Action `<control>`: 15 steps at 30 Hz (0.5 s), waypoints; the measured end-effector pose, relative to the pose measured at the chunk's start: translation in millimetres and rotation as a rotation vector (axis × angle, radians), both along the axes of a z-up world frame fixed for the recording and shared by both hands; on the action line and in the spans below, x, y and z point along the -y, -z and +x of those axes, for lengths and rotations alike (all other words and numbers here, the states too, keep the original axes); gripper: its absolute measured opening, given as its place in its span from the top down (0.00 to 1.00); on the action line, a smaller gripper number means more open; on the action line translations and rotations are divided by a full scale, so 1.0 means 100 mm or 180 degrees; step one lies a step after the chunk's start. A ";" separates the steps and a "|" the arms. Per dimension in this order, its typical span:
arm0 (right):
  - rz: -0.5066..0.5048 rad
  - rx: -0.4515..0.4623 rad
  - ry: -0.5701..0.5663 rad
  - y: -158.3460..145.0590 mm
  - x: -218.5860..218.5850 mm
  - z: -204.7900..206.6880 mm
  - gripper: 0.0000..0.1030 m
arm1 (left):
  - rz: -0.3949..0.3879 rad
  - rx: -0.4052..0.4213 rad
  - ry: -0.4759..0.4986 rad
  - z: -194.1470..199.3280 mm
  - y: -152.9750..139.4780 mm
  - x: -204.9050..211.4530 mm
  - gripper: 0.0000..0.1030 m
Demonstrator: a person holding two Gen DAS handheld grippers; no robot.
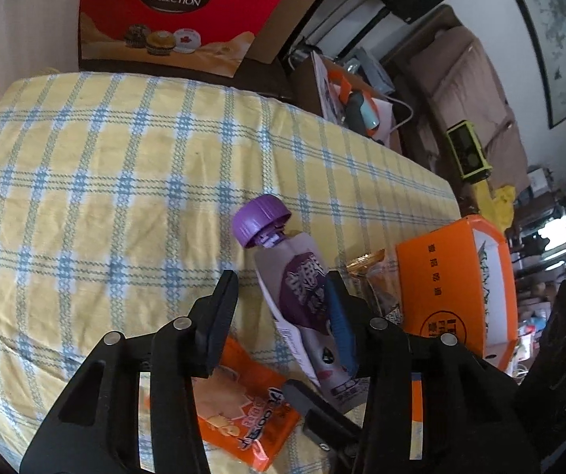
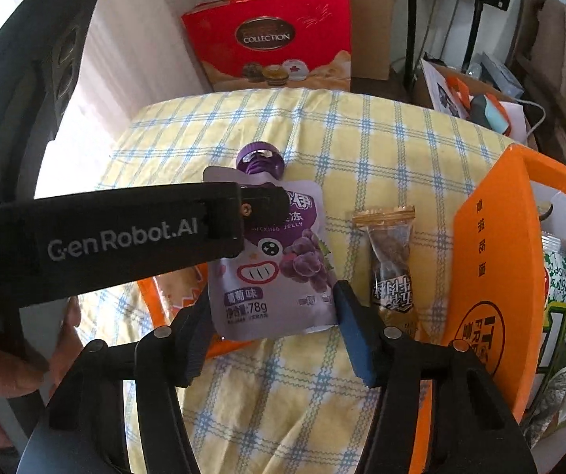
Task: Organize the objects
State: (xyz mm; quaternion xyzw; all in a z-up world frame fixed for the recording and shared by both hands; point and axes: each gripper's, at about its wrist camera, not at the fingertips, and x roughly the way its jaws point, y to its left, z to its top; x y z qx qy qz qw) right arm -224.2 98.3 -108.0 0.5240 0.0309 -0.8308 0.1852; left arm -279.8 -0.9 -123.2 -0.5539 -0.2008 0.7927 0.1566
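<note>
Purple-capped jelly pouch [image 2: 271, 260] sits between your spread right gripper [image 2: 271, 331] fingers, ungripped, left gripper [image 1: 279, 316] also open, likely bound for orange box [image 2: 496, 260].

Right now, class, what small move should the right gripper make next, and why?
Probably close the right gripper on the purple grape jelly pouch: its open fingers flank the pouch's bottom edge, and the orange cardboard box stands alongside.

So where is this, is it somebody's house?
Probably yes, a lived-in home. A table with a yellow checked tablecloth holds snacks like a purple jelly pouch. Behind it stand a red chocolate gift box and what looks like a brown sofa.
</note>
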 end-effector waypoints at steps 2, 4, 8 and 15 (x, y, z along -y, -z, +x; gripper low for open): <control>0.0017 0.0035 0.0006 0.01 0.01 -0.01 0.40 | 0.0000 0.0009 -0.0023 0.01 0.00 -0.02 0.60; 0.0042 0.0046 0.0024 0.02 0.01 -0.02 0.40 | -0.0001 0.0016 0.0031 0.00 0.00 -0.08 0.60; -0.0023 0.0047 0.0023 0.02 -0.01 -0.01 0.50 | -0.0035 -0.0066 0.0143 0.03 -0.04 -0.19 0.74; -0.0129 0.0087 0.0009 0.01 -0.02 0.03 0.51 | 0.0109 -0.0073 0.0058 0.11 -0.06 -0.12 0.80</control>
